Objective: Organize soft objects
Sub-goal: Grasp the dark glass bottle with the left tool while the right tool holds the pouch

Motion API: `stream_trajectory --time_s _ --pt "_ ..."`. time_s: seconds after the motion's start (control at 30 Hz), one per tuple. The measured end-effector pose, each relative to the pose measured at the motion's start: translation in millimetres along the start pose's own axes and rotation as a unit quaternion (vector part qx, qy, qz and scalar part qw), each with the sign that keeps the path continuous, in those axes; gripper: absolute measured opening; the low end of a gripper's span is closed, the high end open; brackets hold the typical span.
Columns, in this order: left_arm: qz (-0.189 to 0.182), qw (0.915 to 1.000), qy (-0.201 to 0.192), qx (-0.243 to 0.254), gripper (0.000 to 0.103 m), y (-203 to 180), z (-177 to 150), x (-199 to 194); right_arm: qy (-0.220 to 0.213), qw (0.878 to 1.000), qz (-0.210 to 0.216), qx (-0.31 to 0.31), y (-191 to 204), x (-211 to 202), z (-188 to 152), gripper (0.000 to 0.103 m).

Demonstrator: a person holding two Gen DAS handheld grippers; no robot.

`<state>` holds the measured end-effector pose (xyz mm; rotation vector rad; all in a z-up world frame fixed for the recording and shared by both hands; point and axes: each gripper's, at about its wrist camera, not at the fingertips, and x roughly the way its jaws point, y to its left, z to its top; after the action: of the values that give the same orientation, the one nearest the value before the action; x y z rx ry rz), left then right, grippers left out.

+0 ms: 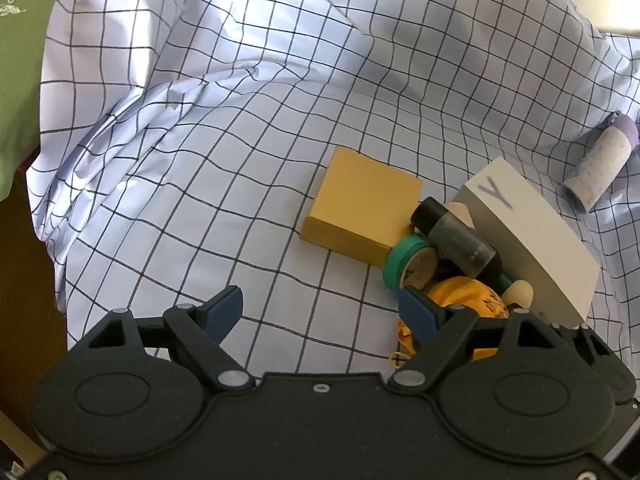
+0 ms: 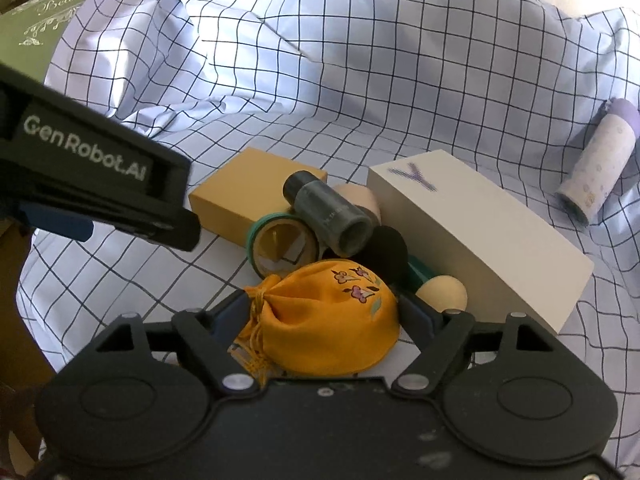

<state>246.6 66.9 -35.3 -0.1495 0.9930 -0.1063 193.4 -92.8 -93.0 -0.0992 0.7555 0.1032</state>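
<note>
Checked cloth (image 1: pixel 248 128), white with a dark grid, covers everything I can see; rumpled into big folds toward the far side, flatter near me. What lies under it I cannot tell.

White box (image 2: pixel 476 232) with a purple "Y" on its top is the biggest item, lying on the right of the cluster. Mustard-yellow box (image 1: pixel 360 208) lies flat to the left of it, with a beige piece tucked between the two.

Right tongs (image 2: pixel 324 316): my view along them shows the orange drawstring pouch (image 2: pixel 332 320) sitting between the blue pads, both pads against its sides, fabric bulging between them. I read that as gripping the pouch. The pouch has small flower embroidery on top and its tied neck points left.

Left tongs (image 1: pixel 320 312): jaws apart, nothing between them, only bare cloth. Their right pad stands just beside the pouch's edge. From the right camera the left tool's body crosses the upper left, marked "GenRobot.AI".

Dark grey cylinder (image 2: pixel 328 212) with a black cap lies tilted across the pile, touching the yellow box. Green tape roll (image 2: pixel 280 244) stands on edge beside it, just beyond the pouch. A pale round sponge head (image 2: pixel 442 292) sits against the white box.

Lavender-patterned roll (image 2: pixel 596 172) lies well apart, far right.
</note>
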Motion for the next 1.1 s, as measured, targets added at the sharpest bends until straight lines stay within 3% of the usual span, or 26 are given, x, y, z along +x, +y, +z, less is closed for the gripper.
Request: stream_trajectory --time_s 0.17,0.3,0.5,0.7,0.83,0.97,1.1 --pt "0.003 0.9999 -0.001 0.016 0.081 -7.1 1.9 -0.1 0.007 1.000 0.006 0.006 -0.5 7.3 1.8 0.085" --pt "0.004 0.9994 -0.004 0.035 0.082 -14.3 6.7 2.5 0.026 0.998 0.033 0.037 -9.6 13.2 0.8 0.076" --pt "-0.021 0.9941 -0.036 0.100 0.088 -36.0 14.4 3.7 0.027 0.996 0.044 0.078 -23.7 5.4 -0.3 0.073" --pt "-0.070 0.9742 -0.060 0.206 0.093 -64.4 19.3 7.5 0.026 0.994 0.045 0.092 -30.5 0.1 -8.3 0.074" --pt "-0.074 0.9569 -0.067 0.273 0.093 -78.9 18.9 16.9 0.017 0.996 0.037 0.076 -24.1 -0.7 -10.7 0.074" --pt "-0.081 0.9444 -0.054 0.314 0.094 -90.0 17.5 28.3 0.014 0.997 0.037 0.074 -24.0 -0.9 -14.1 0.075" --pt "-0.081 0.9389 -0.046 0.331 0.093 -95.5 16.5 39.3 0.016 0.996 0.042 0.078 -25.8 -0.1 -15.0 0.075"
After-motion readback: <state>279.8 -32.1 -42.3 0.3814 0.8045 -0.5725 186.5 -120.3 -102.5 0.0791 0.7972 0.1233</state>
